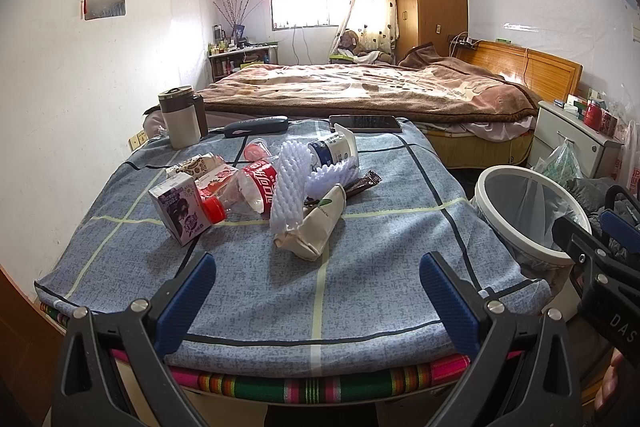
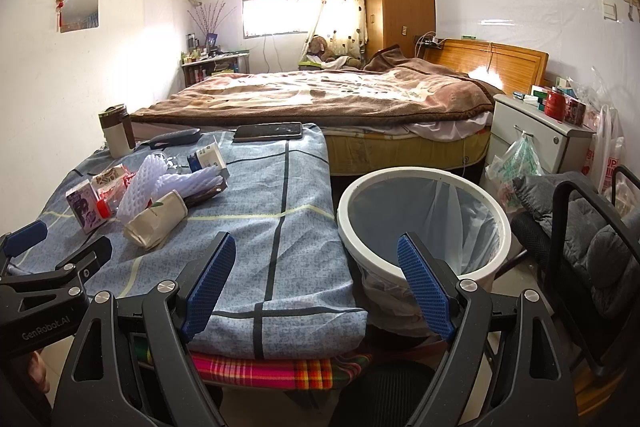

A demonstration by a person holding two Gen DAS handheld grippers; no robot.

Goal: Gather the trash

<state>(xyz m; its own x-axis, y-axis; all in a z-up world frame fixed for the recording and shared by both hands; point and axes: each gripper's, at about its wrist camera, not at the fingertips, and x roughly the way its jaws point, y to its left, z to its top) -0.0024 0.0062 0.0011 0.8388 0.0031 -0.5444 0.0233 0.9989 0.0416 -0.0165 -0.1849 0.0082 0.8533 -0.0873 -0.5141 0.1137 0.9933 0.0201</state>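
A heap of trash lies mid-table on the blue checked cloth (image 1: 360,275): a purple milk carton (image 1: 180,213), a crushed red-capped cola bottle (image 1: 256,191), white foam netting (image 1: 288,187), a crumpled paper cup (image 1: 316,227), a yogurt bottle (image 1: 334,151) and a brown wrapper (image 1: 362,183). My left gripper (image 1: 318,261) hovers open over the table's near edge, short of the heap. A white bin (image 2: 420,171) with a clear liner stands off the table's right side. My right gripper (image 2: 315,241) is open and holds nothing, straddling the table corner and the bin's near rim.
At the table's far edge are a travel mug (image 1: 182,119), a dark case (image 1: 256,126) and a phone (image 1: 364,123). A bed (image 1: 360,87) lies beyond. A nightstand (image 2: 536,123), hanging bags (image 2: 516,159) and a cushioned black chair (image 2: 580,227) crowd the right.
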